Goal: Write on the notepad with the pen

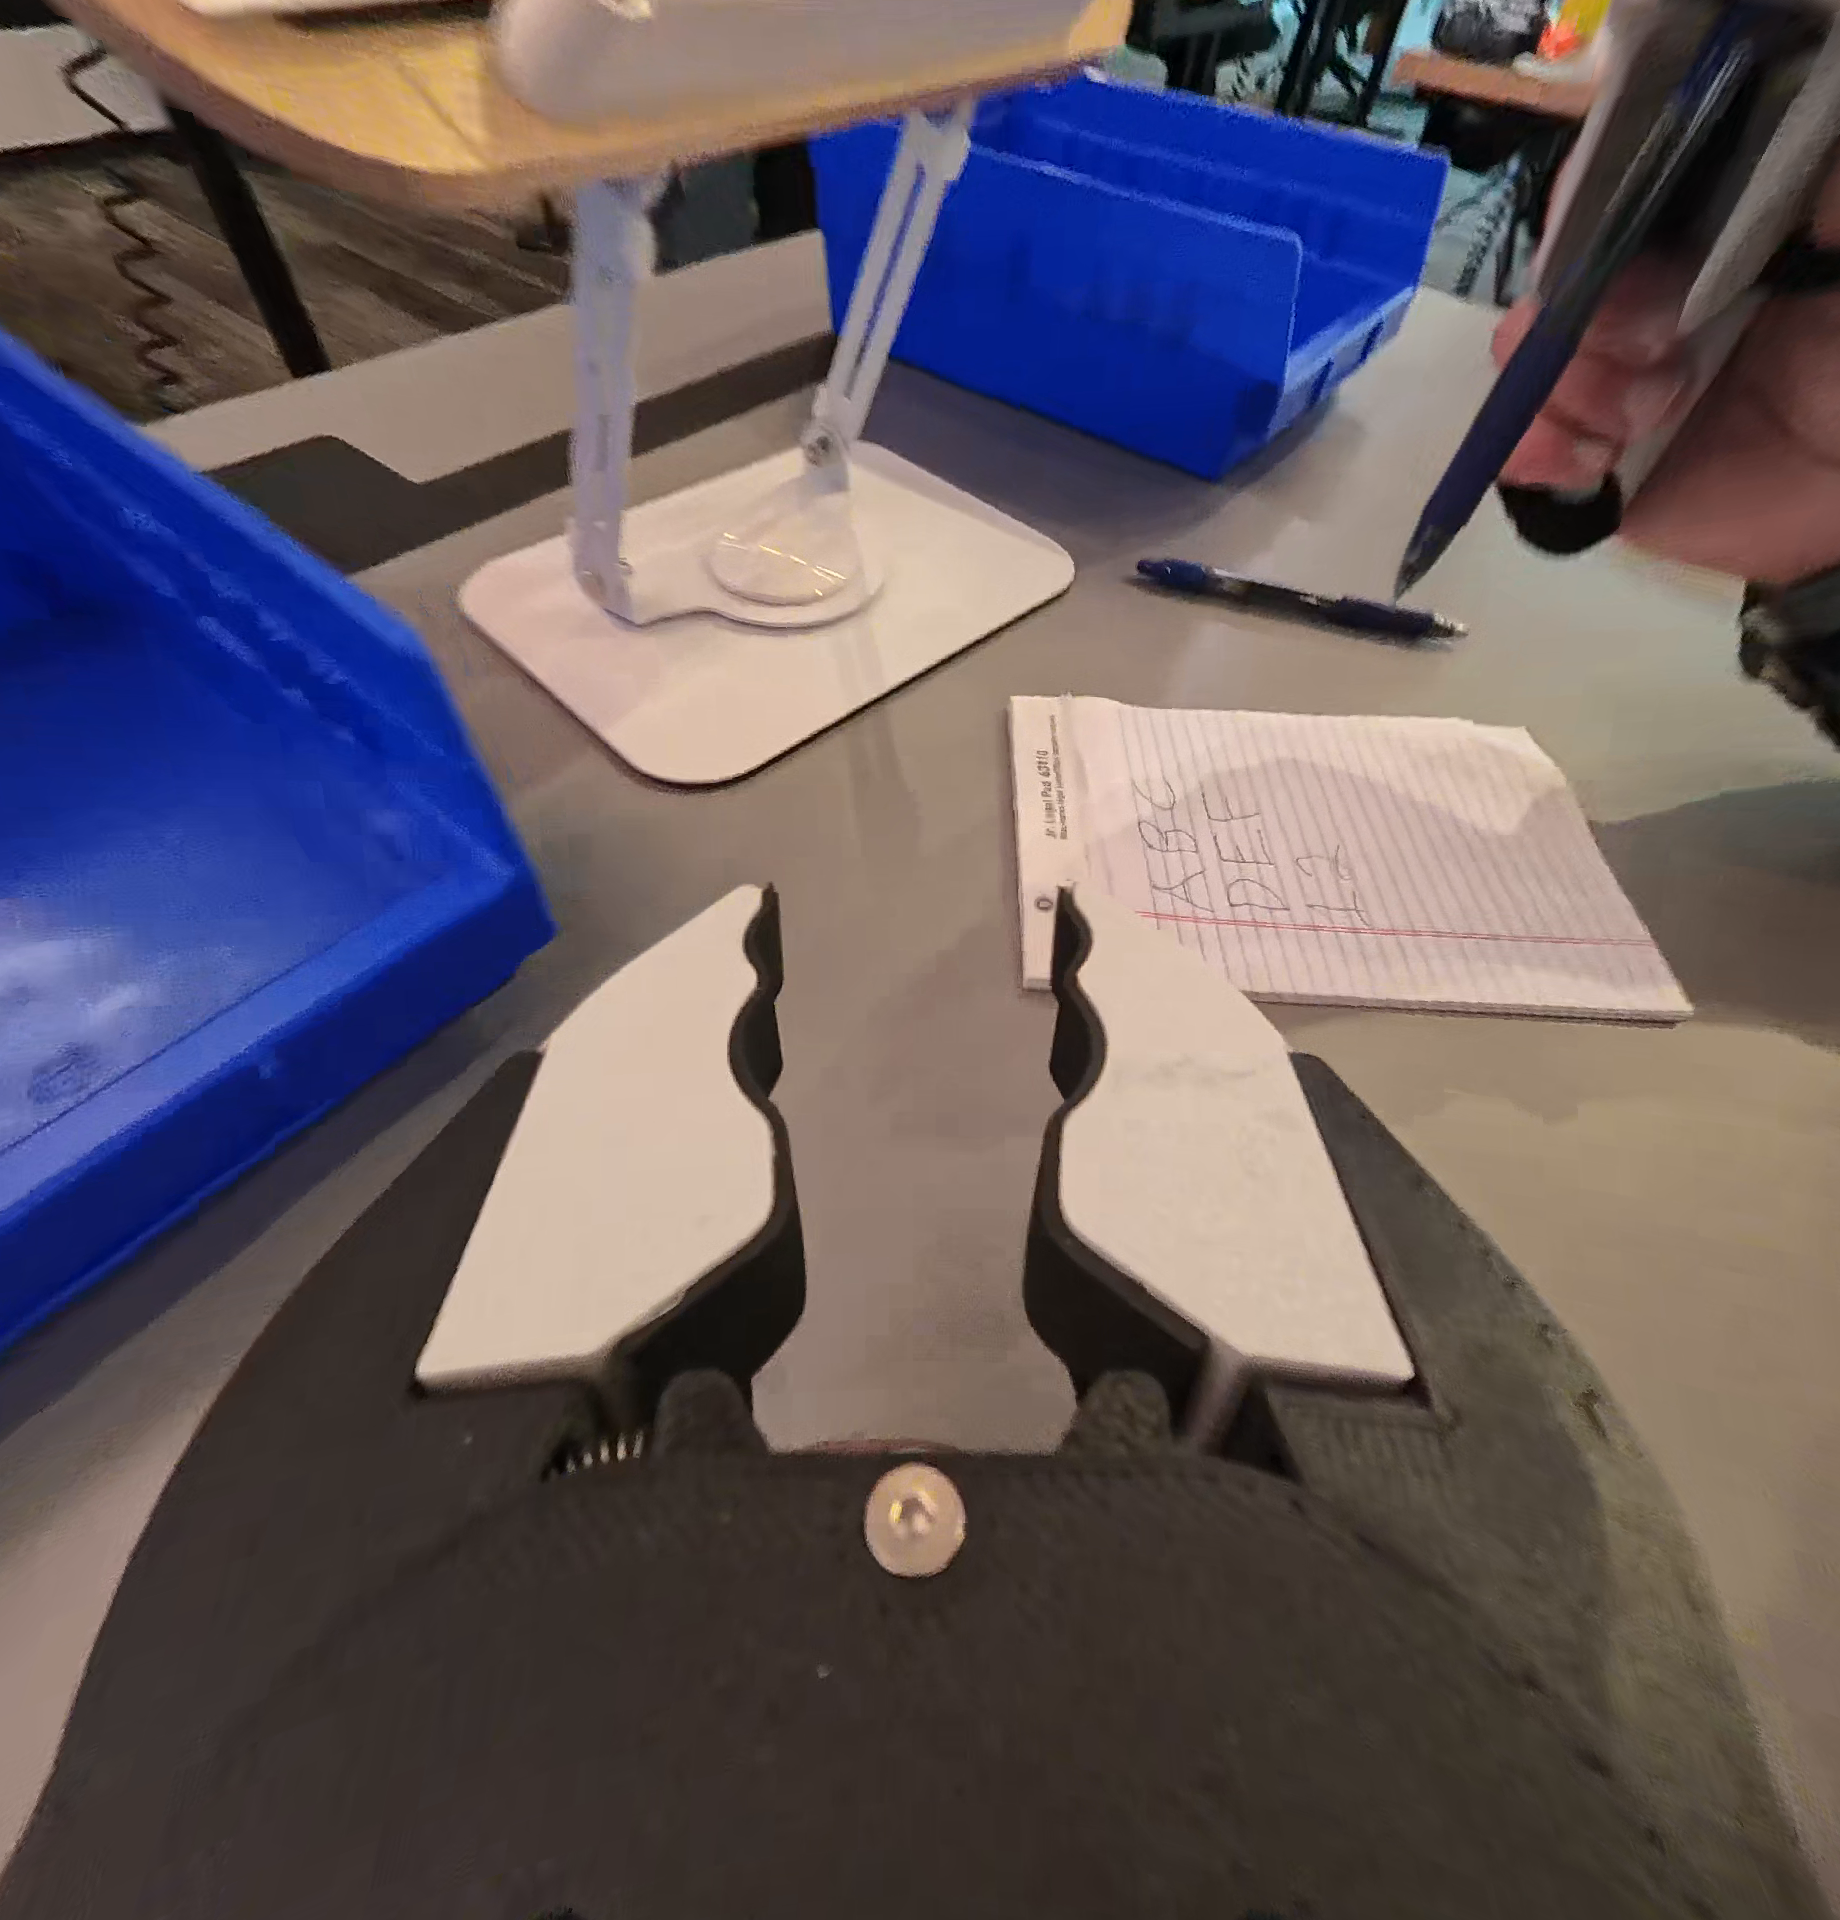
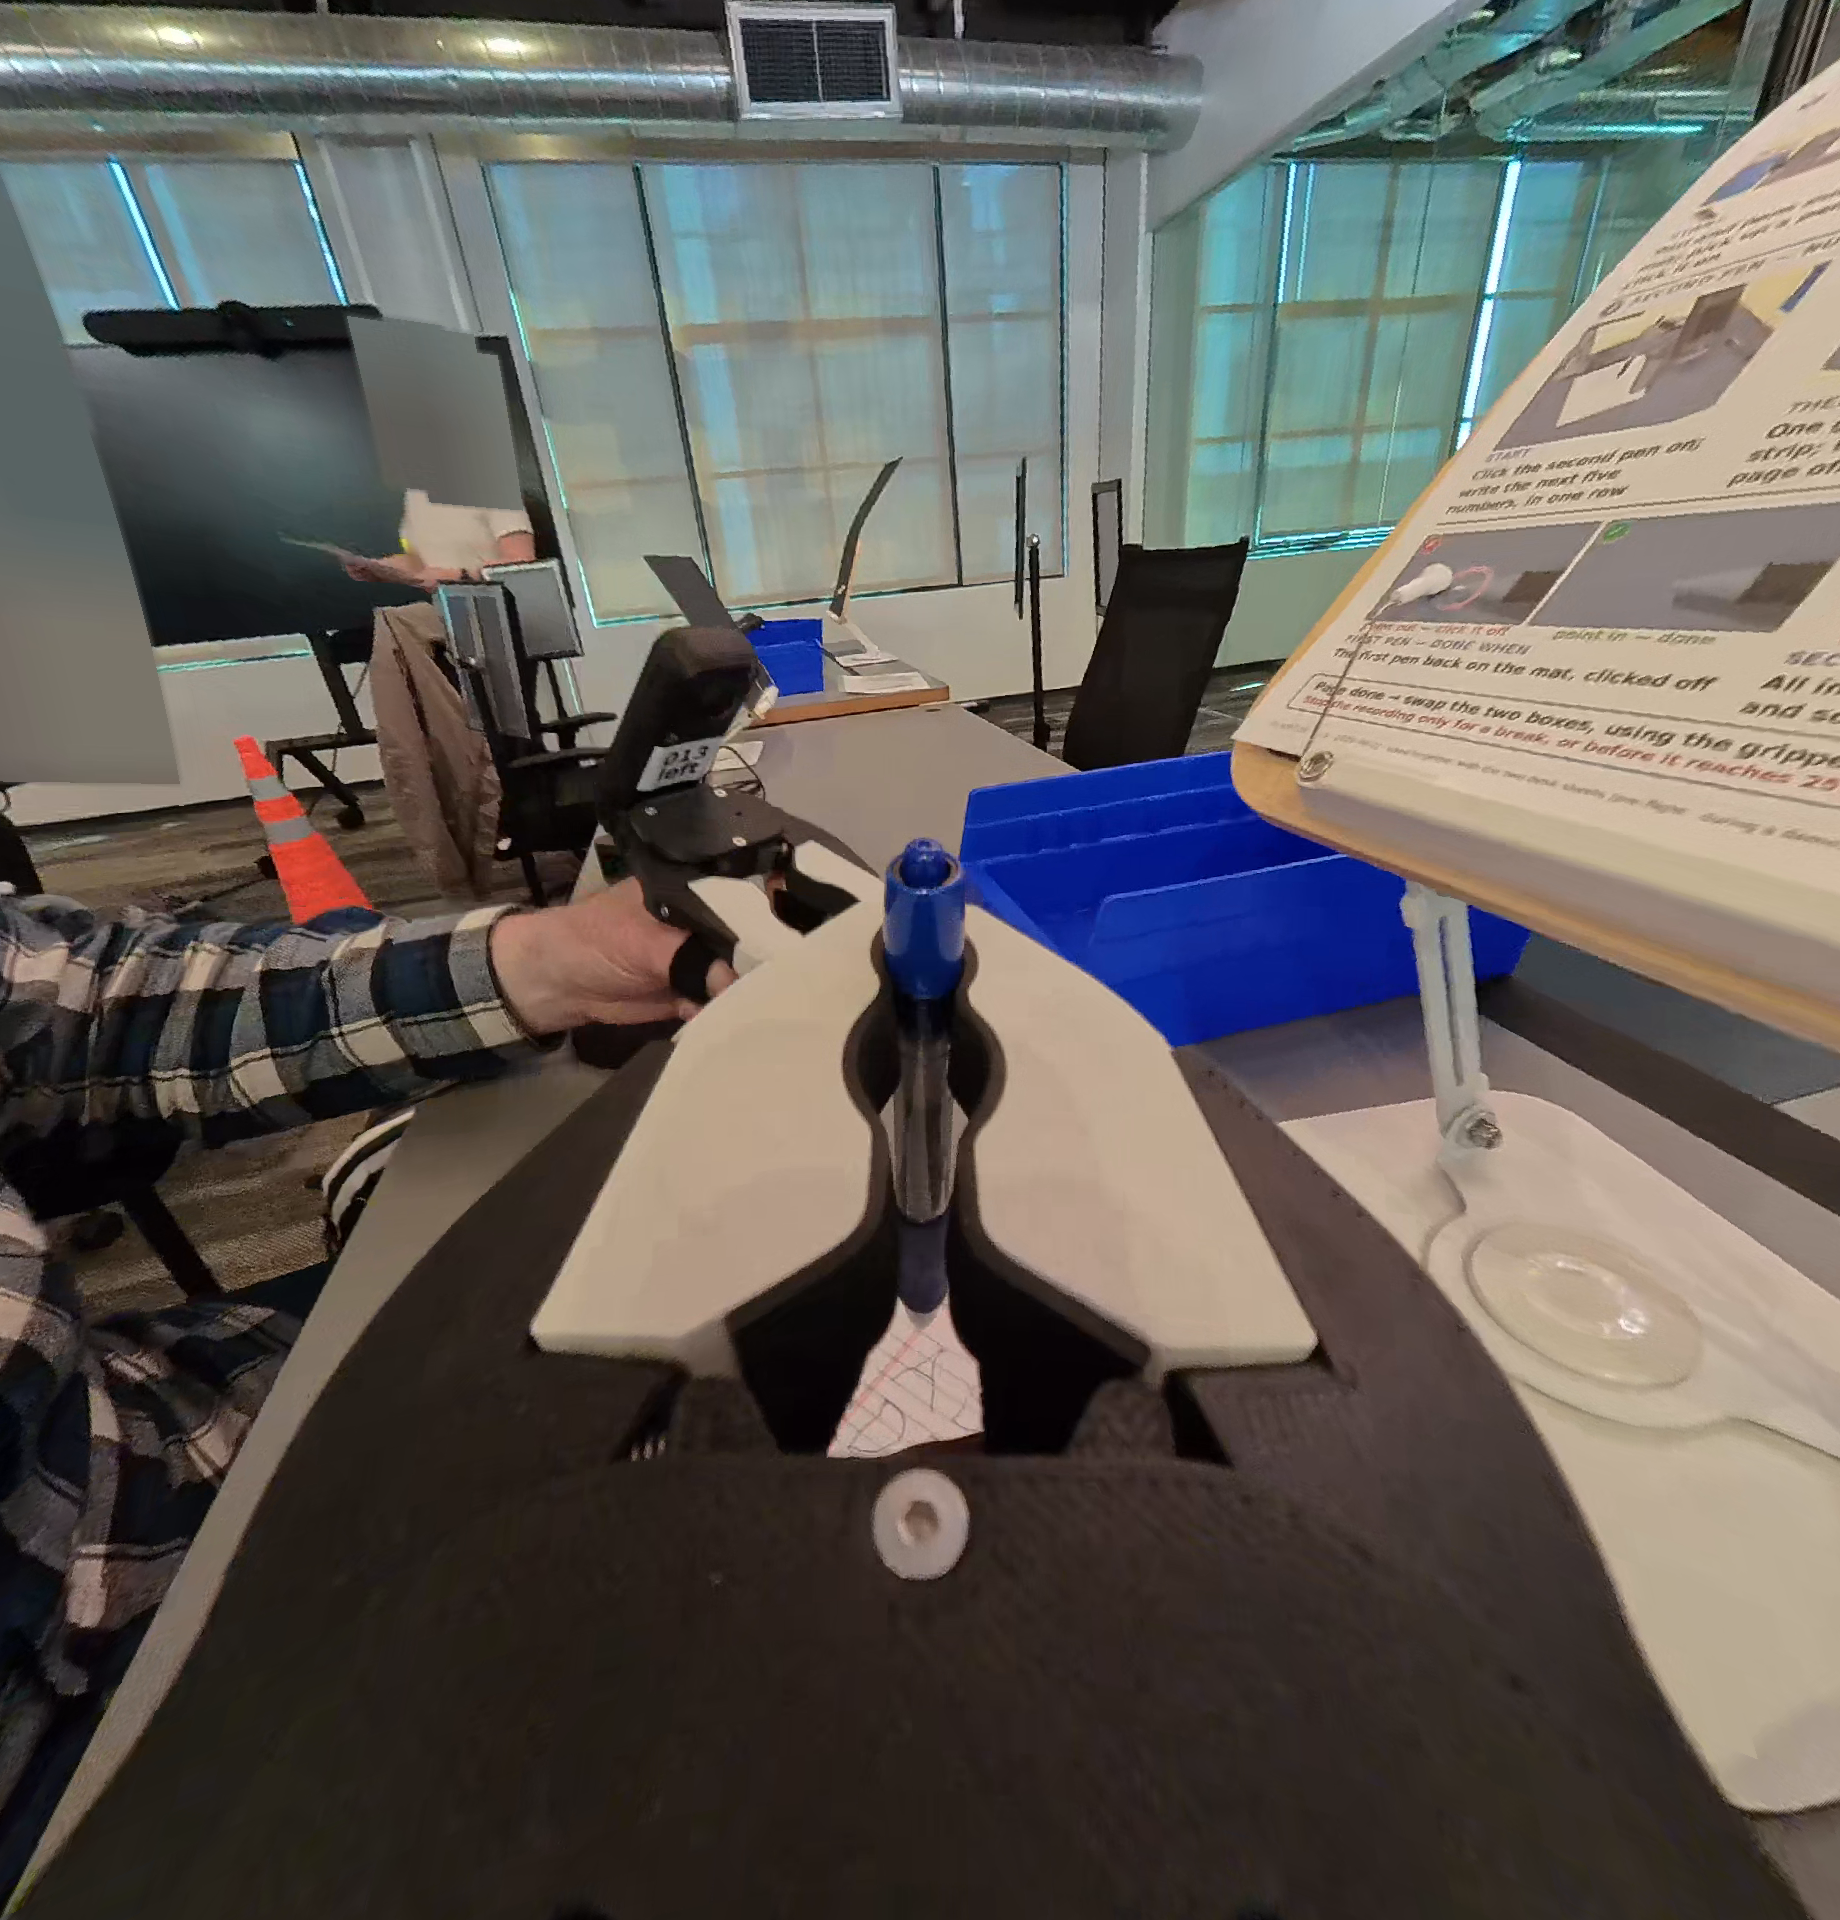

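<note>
The right gripper (image 2: 921, 935) is gripping a blue pen (image 2: 923, 1049), its fingers (image 2: 1092, 1143) pressing on the barrel, tip pointing down at the notepad (image 1: 1342, 862). The left gripper (image 1: 916, 914) is hovering over the grey worktop (image 1: 895, 810), fingers (image 1: 635, 1122) spread apart and holding nothing; the notepad, already bearing handwriting, is lying at its two o'clock. A second pen (image 1: 1300, 597) is lying at the pad's twelve o'clock.

A white lined paper notepad (image 1: 1342, 862) lies flat on the grey table (image 1: 895, 810), with a blue plastic pen (image 1: 1300, 600) lying behind it. Left of the pen stands a white flat-based document stand (image 1: 760, 623); a blue plastic divided bin (image 1: 1134, 312) sits behind that. Another blue plastic bin (image 1: 189, 810) sits far left.
</note>
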### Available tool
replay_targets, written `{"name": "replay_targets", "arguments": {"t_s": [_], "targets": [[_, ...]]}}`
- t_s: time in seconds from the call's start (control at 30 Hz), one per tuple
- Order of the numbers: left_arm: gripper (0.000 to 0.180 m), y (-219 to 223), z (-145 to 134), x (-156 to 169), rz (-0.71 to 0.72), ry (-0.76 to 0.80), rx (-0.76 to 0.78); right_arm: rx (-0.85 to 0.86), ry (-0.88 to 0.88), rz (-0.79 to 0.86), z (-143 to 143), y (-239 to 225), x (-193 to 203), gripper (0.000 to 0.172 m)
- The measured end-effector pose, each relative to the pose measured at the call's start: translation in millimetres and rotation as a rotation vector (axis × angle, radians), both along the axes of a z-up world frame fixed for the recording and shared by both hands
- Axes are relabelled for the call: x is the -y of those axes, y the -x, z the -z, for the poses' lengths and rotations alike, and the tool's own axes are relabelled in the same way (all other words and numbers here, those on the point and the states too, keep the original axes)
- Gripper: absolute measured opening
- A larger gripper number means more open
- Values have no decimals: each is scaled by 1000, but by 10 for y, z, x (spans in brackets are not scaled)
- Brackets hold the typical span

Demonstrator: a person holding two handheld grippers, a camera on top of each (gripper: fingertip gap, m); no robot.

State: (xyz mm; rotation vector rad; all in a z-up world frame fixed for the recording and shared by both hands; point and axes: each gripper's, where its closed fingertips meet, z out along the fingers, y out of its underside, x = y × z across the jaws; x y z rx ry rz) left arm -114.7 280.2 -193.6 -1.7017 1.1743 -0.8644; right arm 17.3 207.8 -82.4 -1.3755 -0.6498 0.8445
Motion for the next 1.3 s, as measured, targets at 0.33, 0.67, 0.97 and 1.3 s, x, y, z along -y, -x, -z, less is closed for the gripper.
{"name": "replay_targets", "arguments": {"t_s": [0.33, 0.67, 0.97, 1.3], "targets": [[52, -827, 517, 58, 236, -5, -286, 36, 73, 28, 260, -85, -33, 4], [41, -1147, 736, 175, 323, 36, -344, 69, 131, -16, 681, 121, -34, 5], [48, -1129, 815, 139, 315, 7, -402, 76, 101, -22, 733, 135, 5, 5], [43, -1145, 802, 60, 288, 2, -393, 63, 92, 12, 684, 90, -13, 4]]}}
